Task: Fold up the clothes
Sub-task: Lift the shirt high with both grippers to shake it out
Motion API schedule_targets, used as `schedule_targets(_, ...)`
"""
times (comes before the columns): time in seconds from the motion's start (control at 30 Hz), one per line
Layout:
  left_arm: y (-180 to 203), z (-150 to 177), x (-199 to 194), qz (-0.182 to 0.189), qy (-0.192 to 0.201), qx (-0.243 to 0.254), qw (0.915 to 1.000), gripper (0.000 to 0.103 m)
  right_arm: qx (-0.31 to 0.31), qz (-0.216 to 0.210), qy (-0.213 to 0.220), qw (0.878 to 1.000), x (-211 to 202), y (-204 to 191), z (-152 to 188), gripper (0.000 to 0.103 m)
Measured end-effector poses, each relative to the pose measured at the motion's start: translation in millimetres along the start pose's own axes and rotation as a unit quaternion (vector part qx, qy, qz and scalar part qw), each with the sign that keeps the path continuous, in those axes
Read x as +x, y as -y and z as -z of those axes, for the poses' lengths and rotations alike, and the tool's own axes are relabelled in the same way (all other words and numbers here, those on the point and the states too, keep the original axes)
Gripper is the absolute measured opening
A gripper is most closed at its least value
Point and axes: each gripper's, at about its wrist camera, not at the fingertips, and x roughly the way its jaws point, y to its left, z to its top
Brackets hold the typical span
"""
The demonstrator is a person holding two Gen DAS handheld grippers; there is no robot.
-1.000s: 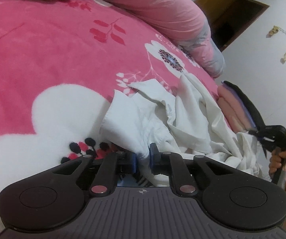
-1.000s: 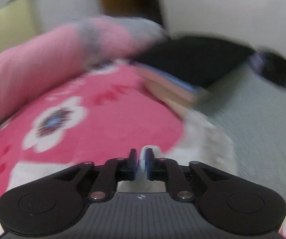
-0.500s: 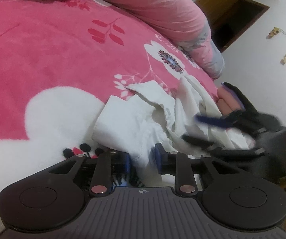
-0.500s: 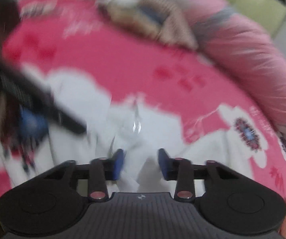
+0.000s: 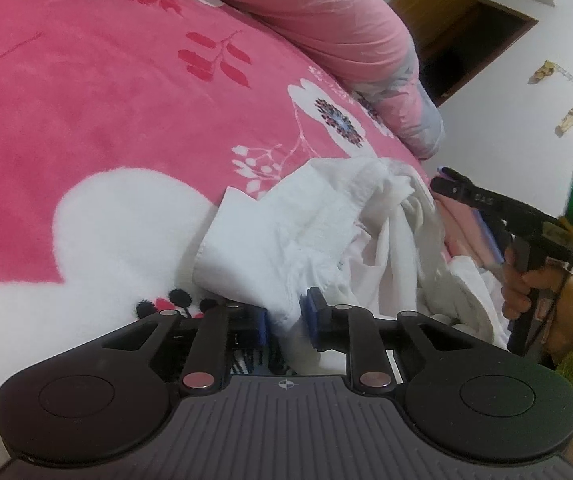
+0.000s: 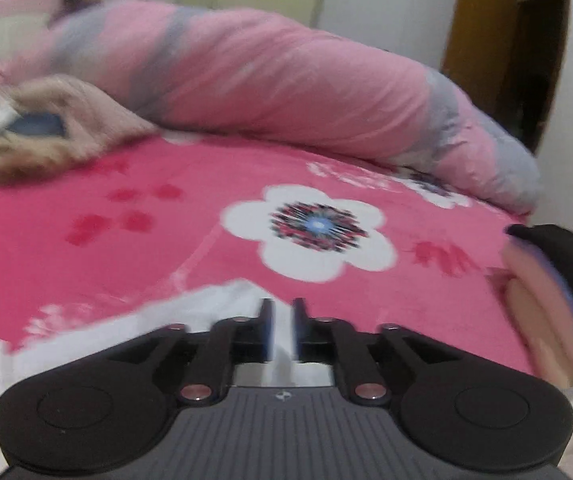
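A crumpled white garment lies on the pink flowered blanket. My left gripper sits at its near edge, shut on a thick fold of the cloth. My right gripper, held by a hand in a green sleeve, meets the garment's far right edge, where the cloth is bunched up to its tip. In the blurred right wrist view the right gripper has its jaws opening, still close together with a strip of white cloth between them. The white garment spreads below the fingers.
A rolled pink and grey duvet lines the far side of the bed. A stack of folded pink and black clothes sits at the right edge. Beige garments lie at the back left. A dark doorway is behind.
The right gripper swept across the garment, rolled, and now sits at its far right edge with narrower jaws and the cloth pulled up. The left gripper stayed put, its gap slightly wider.
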Motion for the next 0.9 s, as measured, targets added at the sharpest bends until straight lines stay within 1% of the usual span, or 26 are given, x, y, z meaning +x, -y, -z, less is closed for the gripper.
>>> schedule_targets(0.03, -1, -1, 0, 0.003, -0.002, -0.002, 1.0000, 0.023, 0.004, -0.018, 0.008, 1.000, -5, 1, 1, 0.057)
schedule_targets(0.1, -2, -2, 1, 0.008, -0.004, -0.007, 0.9999, 0.024, -0.013, -0.057, 0.021, 0.998, -9, -5, 3, 0.060)
schedule_targets(0.2, -3, -2, 1, 0.010, -0.002, -0.014, 0.9999, 0.024, -0.066, -0.073, 0.000, 0.995, 13, -20, -8, 0.068)
schedule_targets(0.27, 1, 0, 2, -0.001, 0.004, -0.005, 1.0000, 0.024, -0.086, -0.063, -0.038, 0.994, 40, -25, -9, 0.068)
schedule_targets(0.3, 3, 0, 2, -0.007, 0.007, 0.000, 1.0000, 0.023, -0.093, -0.058, -0.061, 0.992, 56, -27, -9, 0.065)
schedule_targets(0.33, 5, 1, 2, -0.012, 0.010, 0.005, 0.9999, 0.019, -0.090, -0.058, -0.084, 0.991, 68, -26, -7, 0.042)
schedule_targets(0.37, 8, 1, 2, -0.021, 0.015, 0.014, 0.9996, 0.012, -0.081, -0.065, -0.101, 0.989, 76, -25, -6, 0.026)
schedule_targets(0.4, 11, 2, 2, -0.029, 0.019, 0.024, 0.9991, 0.010, -0.067, -0.071, -0.108, 0.989, 80, -23, -6, 0.009)
schedule_targets(0.43, 13, 1, 0, -0.034, 0.024, 0.033, 0.9986, 0.008, -0.061, -0.065, -0.095, 0.991, 76, -24, -8, 0.008)
schedule_targets(0.47, 16, -1, -4, -0.037, 0.034, 0.040, 0.9980, 0.006, -0.058, -0.059, -0.081, 0.993, 71, -26, -10, 0.005)
schedule_targets(0.57, 23, -11, -20, -0.043, 0.075, 0.060, 0.9944, 0.005, -0.071, -0.020, -0.006, 0.997, 36, -35, -19, 0.004)
schedule_targets(0.63, 29, -26, -36, -0.044, 0.114, 0.075, 0.9896, 0.004, -0.073, 0.005, 0.049, 0.996, 4, -37, -30, 0.003)
schedule_targets(0.7, 40, -45, -57, -0.041, 0.160, 0.095, 0.9817, 0.004, -0.068, 0.024, 0.103, 0.992, -28, -35, -43, 0.003)
schedule_targets(0.77, 56, -65, -79, -0.032, 0.203, 0.121, 0.9711, 0.004, -0.056, 0.039, 0.156, 0.985, -61, -32, -56, 0.003)
schedule_targets(0.8, 67, -74, -91, -0.027, 0.227, 0.138, 0.9637, 0.004, -0.049, 0.046, 0.183, 0.981, -78, -31, -63, 0.003)
schedule_targets(0.83, 78, -83, -103, -0.022, 0.251, 0.155, 0.9552, 0.004, -0.042, 0.049, 0.208, 0.976, -95, -29, -70, 0.002)
schedule_targets(0.9, 103, -96, -129, -0.010, 0.303, 0.192, 0.9332, 0.004, -0.026, 0.056, 0.259, 0.964, -127, -25, -83, 0.002)
